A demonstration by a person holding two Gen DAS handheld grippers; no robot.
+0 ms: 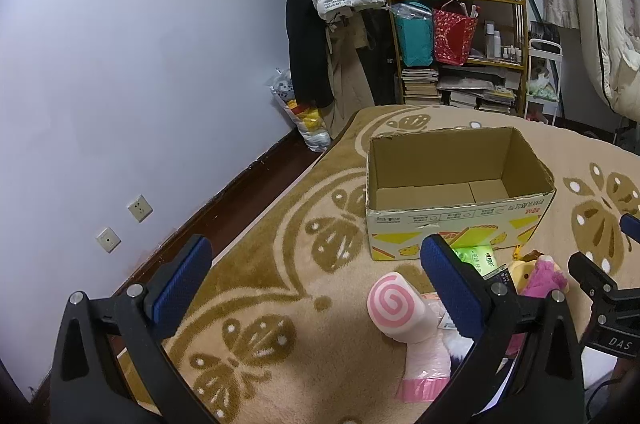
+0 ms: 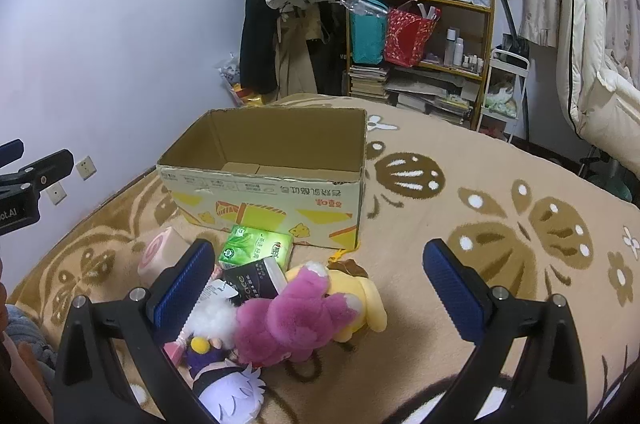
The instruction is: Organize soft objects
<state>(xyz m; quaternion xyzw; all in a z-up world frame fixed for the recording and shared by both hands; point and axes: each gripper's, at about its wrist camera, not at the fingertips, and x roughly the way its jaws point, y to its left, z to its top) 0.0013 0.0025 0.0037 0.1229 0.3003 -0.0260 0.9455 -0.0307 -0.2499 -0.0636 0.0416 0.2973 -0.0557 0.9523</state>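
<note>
Nearest us, both our grippers hang wide open above the beige blanket with brown butterfly patterns (image 2: 480,160), holding nothing: the left gripper (image 1: 316,276) over bare blanket at the near left, the right gripper (image 2: 318,274) over the toy pile. In that pile we see a white-haired doll in purple clothing (image 2: 224,380), then a fluffy magenta plush (image 2: 296,320) leaning on a yellow plush dog (image 2: 364,304). A pink-and-white swirl roll cushion (image 1: 396,308) lies to their left. Just beyond sit a black tissue pack (image 2: 256,280) and a green tissue pack (image 2: 256,248), the green one touching the open cardboard box with yellow print (image 2: 272,192). Far behind stands a cluttered wooden shelf (image 2: 420,36).
</note>
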